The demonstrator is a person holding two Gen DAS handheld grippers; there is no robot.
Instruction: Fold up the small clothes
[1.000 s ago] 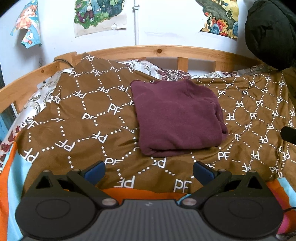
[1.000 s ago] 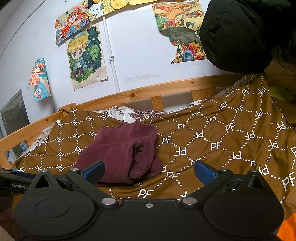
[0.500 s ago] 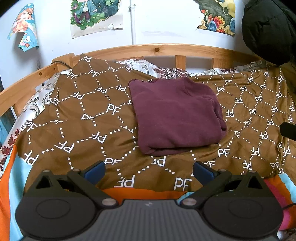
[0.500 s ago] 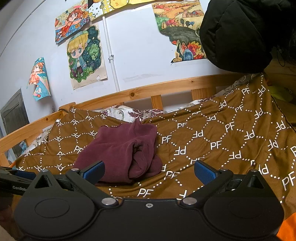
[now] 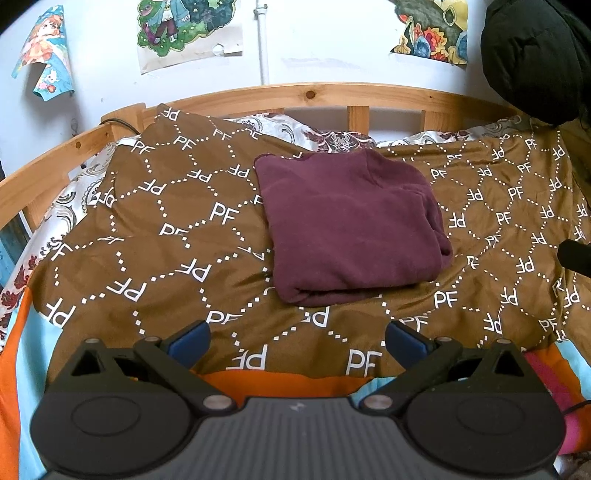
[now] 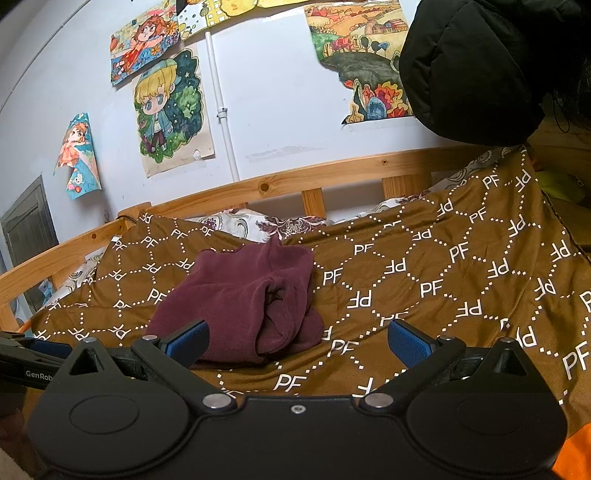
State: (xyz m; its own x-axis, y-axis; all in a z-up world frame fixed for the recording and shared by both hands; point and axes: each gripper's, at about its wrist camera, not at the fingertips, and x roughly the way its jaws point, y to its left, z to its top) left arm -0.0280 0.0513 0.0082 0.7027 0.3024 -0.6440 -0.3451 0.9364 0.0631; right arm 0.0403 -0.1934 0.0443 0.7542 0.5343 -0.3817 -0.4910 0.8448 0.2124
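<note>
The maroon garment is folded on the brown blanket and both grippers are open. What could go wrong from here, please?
1. The maroon garment shows loose, bulging layers at its right end; a nudge there may undo the fold.
2. The brown blanket beneath is wrinkled and soft, so the right gripper or left gripper might pinch blanket along with the cloth.
3. In the right wrist view, the grippers are near each other and could collide.

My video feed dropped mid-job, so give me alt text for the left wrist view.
A folded maroon garment lies on a brown PF-patterned bedspread, just ahead of the open, empty left gripper. Behind the bed run a wooden rail and a white wall with drawings.
</note>
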